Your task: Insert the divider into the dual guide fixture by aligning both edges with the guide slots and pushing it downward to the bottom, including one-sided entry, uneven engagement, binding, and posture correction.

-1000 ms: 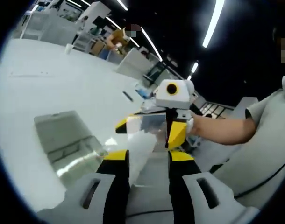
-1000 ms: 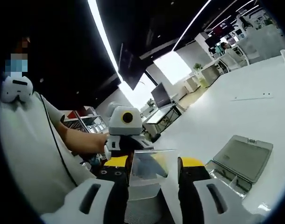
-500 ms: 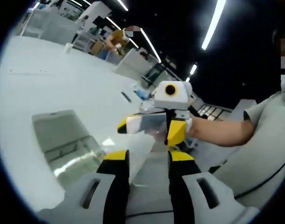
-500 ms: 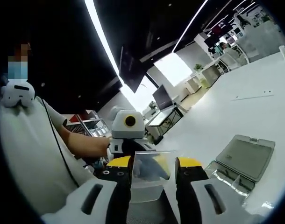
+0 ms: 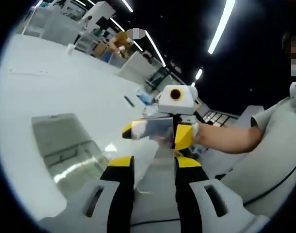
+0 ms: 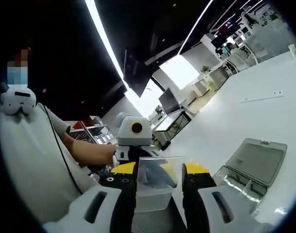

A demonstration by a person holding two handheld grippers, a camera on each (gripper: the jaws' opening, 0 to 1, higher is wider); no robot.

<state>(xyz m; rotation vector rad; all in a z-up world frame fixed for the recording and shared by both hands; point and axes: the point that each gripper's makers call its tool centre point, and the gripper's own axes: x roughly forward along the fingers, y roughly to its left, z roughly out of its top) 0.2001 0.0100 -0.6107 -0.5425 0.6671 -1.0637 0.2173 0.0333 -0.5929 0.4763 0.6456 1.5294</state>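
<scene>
The divider (image 5: 151,146) is a clear plastic plate held in the air between my two grippers, which face each other. My left gripper (image 5: 154,163) is shut on its near edge. My right gripper (image 5: 157,132) comes in from the far side with a hand behind it, shut on the opposite edge. From the other side, my right gripper (image 6: 159,168) grips the divider (image 6: 157,190), with the left gripper (image 6: 136,153) just beyond it. The clear guide fixture (image 5: 65,145) lies on the white table to the left, apart from the divider; its far side shows as the fixture (image 6: 252,167).
The white table (image 5: 51,82) stretches far around the fixture. A person's forearm (image 5: 225,138) and light shirt (image 6: 31,155) are close beside the grippers. Desks and chairs stand at the far edge of the room.
Both grippers keep their hold on the divider. The views have shifted only slightly; the divider stays in the air beside the fixture.
</scene>
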